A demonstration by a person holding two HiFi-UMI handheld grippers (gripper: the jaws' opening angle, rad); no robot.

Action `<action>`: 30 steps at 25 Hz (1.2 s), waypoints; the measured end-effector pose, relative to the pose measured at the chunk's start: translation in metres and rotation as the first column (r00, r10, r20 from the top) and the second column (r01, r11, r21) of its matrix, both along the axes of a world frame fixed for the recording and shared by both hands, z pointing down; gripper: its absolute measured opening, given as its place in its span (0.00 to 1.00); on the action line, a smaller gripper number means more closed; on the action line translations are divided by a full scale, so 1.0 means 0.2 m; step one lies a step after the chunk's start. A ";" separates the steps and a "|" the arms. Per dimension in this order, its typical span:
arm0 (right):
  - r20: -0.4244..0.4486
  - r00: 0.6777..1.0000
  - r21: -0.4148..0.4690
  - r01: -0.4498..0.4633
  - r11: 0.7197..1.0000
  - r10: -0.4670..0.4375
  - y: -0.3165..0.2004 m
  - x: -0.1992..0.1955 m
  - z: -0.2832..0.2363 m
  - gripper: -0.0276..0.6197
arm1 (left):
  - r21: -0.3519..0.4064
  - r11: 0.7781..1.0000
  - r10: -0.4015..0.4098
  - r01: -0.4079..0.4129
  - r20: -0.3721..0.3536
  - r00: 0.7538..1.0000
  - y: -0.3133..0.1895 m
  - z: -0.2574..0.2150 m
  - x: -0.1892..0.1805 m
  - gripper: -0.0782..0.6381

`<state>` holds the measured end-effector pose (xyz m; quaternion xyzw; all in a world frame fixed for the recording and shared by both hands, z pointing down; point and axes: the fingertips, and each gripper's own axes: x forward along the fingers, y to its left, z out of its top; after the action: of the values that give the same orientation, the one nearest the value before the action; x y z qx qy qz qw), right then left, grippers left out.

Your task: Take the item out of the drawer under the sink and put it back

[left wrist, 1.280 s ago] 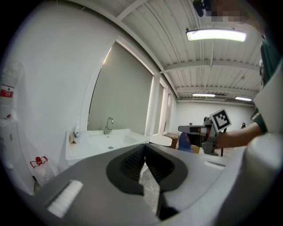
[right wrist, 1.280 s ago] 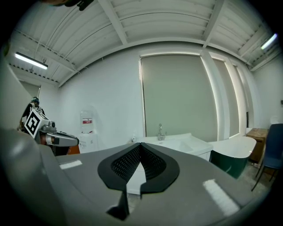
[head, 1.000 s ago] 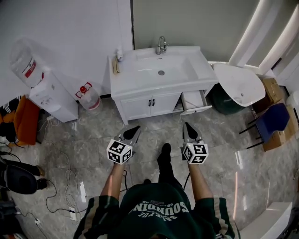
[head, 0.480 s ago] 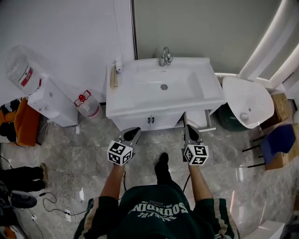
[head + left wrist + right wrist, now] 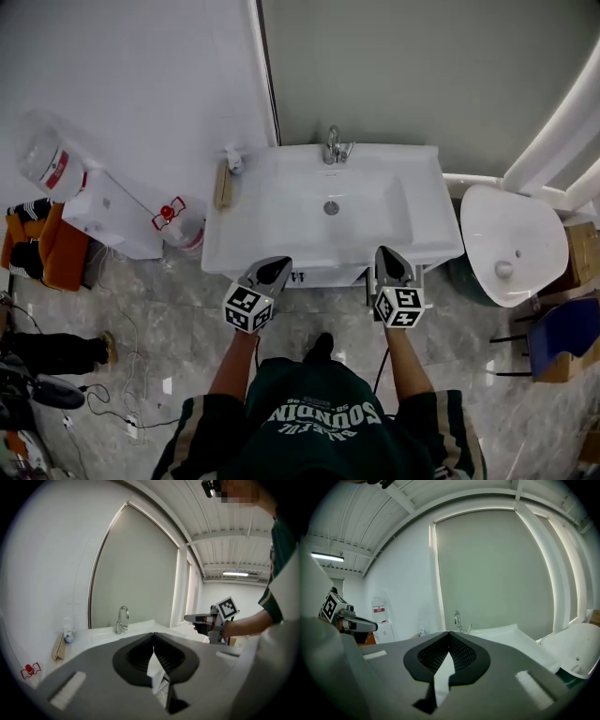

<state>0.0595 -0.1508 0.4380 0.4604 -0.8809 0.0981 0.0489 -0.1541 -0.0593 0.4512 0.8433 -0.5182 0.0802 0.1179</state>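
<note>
In the head view a white sink point(image 5: 281, 220) with a chrome tap point(image 5: 333, 145) tops a vanity cabinet against the wall. The basin hides the cabinet front and its drawer. My left gripper point(image 5: 274, 269) is shut and empty, its tip over the sink's front edge. My right gripper point(image 5: 387, 258) is also shut with nothing in it, at the front right edge of the sink. The left gripper view shows the tap point(image 5: 122, 619) beyond the touching jaws and the right gripper point(image 5: 190, 618) off to the right. The right gripper view shows the tap point(image 5: 457, 619) too.
A water dispenser point(image 5: 112, 214) with a bottle point(image 5: 47, 155) stands left of the vanity, a spare bottle point(image 5: 173, 220) beside it. A white round table point(image 5: 511, 244) and a blue chair point(image 5: 562, 333) are to the right. Cables point(image 5: 122, 398) lie on the marble floor.
The view has closed in on the vanity: both grippers came forward to the sink's front edge. The open drawer seen a second ago is now hidden under the basin.
</note>
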 end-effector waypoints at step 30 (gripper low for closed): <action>-0.053 0.992 -0.064 -0.120 0.991 0.117 -0.32 0.30 0.27 0.05 | -0.090 0.977 0.189 -0.193 -0.043 0.981 -0.50 0.25 0.32 0.18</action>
<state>0.1196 -0.2148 0.4918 0.5124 -0.8467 0.1190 0.0803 -0.0910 -0.1594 0.5009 0.8840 -0.4284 0.1009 0.1578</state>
